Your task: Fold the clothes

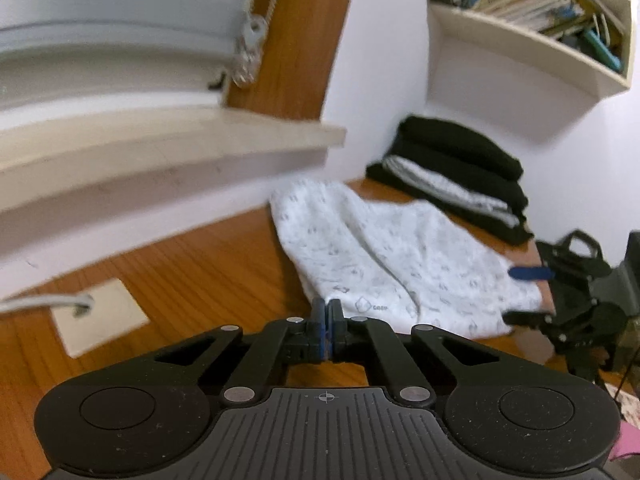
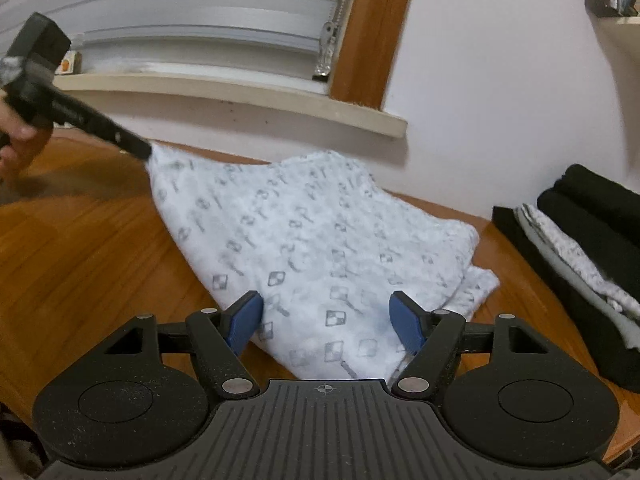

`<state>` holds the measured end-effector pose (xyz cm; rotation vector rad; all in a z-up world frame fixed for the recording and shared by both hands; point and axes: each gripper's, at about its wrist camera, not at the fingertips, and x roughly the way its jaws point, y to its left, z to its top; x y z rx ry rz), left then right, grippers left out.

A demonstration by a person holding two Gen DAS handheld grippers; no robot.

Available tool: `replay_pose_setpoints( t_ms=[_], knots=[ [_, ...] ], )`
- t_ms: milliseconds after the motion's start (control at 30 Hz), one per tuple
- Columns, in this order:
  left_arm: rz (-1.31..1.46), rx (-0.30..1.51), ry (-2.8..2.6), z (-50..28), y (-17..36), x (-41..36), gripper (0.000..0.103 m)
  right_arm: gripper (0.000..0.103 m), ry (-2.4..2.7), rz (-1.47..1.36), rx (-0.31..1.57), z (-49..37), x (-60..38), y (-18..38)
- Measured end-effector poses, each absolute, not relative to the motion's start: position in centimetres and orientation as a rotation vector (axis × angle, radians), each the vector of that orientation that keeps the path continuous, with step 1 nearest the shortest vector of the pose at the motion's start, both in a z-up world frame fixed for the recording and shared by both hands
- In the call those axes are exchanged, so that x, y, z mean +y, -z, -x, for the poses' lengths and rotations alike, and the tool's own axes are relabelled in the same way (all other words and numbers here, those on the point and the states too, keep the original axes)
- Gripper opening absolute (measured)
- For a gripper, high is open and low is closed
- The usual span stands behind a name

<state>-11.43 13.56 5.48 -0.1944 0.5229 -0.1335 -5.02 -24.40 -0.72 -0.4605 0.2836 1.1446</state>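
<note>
Right wrist view shows my right tool [image 2: 326, 322] hanging with its blue pads spread wide, nothing pinched, hovering right over the near corner of the white printed garment [image 2: 320, 240] on the wooden table [image 2: 80, 240]. The cloth sits directly ahead of and under that tool, already partly doubled over, and its long line runs from this near corner away up and to the left, toward the windowsill [image 2: 240, 92]. At that far left corner my left tool [image 2: 144, 152] comes in with its tip touching the fabric edge. In the left wrist view the left tool [image 1: 327, 312] is clenched tight, pads pressed together right at the garment's [image 1: 380, 256] edge; I can't really tell whether there's a sliver of cloth caught in there, the picture is a bit smeared. From that side the garment spreads ahead and to the right, with my right tool [image 1: 532, 276] at its opposite end. Beside the wall there's a stack of folded clothes [image 2: 580, 240], black with a grey-white piece in between, well apart from the tools. My guess is the next bit is the right tool closing on its near corner, since it's the closer one, then both ends get carried across together for the next fold.
</note>
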Motion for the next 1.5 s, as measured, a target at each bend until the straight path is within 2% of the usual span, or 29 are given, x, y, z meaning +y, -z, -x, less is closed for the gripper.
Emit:
replay_pose_setpoints(
  t_ms=[233, 400, 433, 467, 500, 567, 600, 733, 767, 800, 933, 967, 1067, 1233, 1333, 1400, 1500],
  knots=[
    [0.147, 0.502, -0.037, 11.9, -6.0, 15.7, 0.000, 0.069, -1.138, 0.461, 0.291, 4.8, -24.9, 0.9],
    [0.239, 0.537, 0.057, 12.0, -6.0, 16.8, 0.002, 0.069, -1.147, 0.439, 0.301, 4.4, -25.2, 0.9],
    [0.245, 0.546, 0.081, 11.8, -5.9, 16.5, 0.005, 0.069, -1.151, 0.436, 0.298, 4.5, -25.3, 0.8],
    [0.251, 0.555, 0.104, 11.6, -5.9, 16.2, 0.015, 0.069, -1.156, 0.429, 0.298, 4.6, -25.4, 0.7],
    [0.256, 0.563, 0.128, 11.5, -5.8, 15.9, 0.030, 0.069, -1.159, 0.415, 0.295, 4.6, -25.6, 0.6],
    [0.255, 0.575, 0.180, 11.0, -5.5, 15.0, 0.047, 0.069, -1.166, 0.386, 0.303, 4.3, -26.0, 0.3],
    [0.255, 0.581, 0.203, 10.8, -5.3, 14.5, 0.050, 0.069, -1.169, 0.378, 0.307, 4.1, -26.2, 0.3],
    [0.231, 0.639, 0.209, 9.5, -4.1, 12.8, 0.047, 0.069, -1.174, 0.391, 0.313, 3.8, -26.3, 0.8],
    [0.219, 0.643, 0.207, 9.3, -3.9, 12.5, 0.037, 0.069, -1.174, 0.390, 0.313, 3.8, -26.3, 0.8],
    [0.207, 0.644, 0.204, 9.2, -3.7, 12.3, 0.003, 0.069, -1.172, 0.391, 0.313, 3.8, -26.3, 0.9],
    [0.186, 0.542, 0.146, 10.9, -5.5, 13.5, 0.004, 0.069, -1.166, 0.411, 0.324, 3.6, -26.1, 1.2],
    [0.189, 0.511, 0.115, 11.6, -6.1, 14.4, 0.001, 0.069, -1.167, 0.412, 0.334, 3.5, -26.2, 1.2],
    [0.227, 0.497, 0.079, 12.2, -6.1, 16.1, 0.001, 0.069, -1.177, 0.404, 0.362, 2.9, -26.4, 1.2],
    [0.172, 0.564, 0.096, 11.4, -5.1, 14.8, 0.002, 0.069, -1.178, 0.382, 0.378, 2.3, -26.8, 1.4],
    [0.197, 0.571, 0.107, 11.8, -5.3, 15.4, 0.005, 0.069, -1.179, 0.389, 0.376, 2.3, -27.0, 1.5],
    [0.203, 0.565, 0.071, 12.1, -5.7, 16.0, 0.022, 0.069, -1.180, 0.397, 0.377, 2.4, -27.2, 1.3],
    [0.225, 0.530, 0.069, 12.0, -6.3, 16.1, 0.040, 0.069, -1.176, 0.386, 0.359, 2.6, -27.7, 0.7]
  ],
)
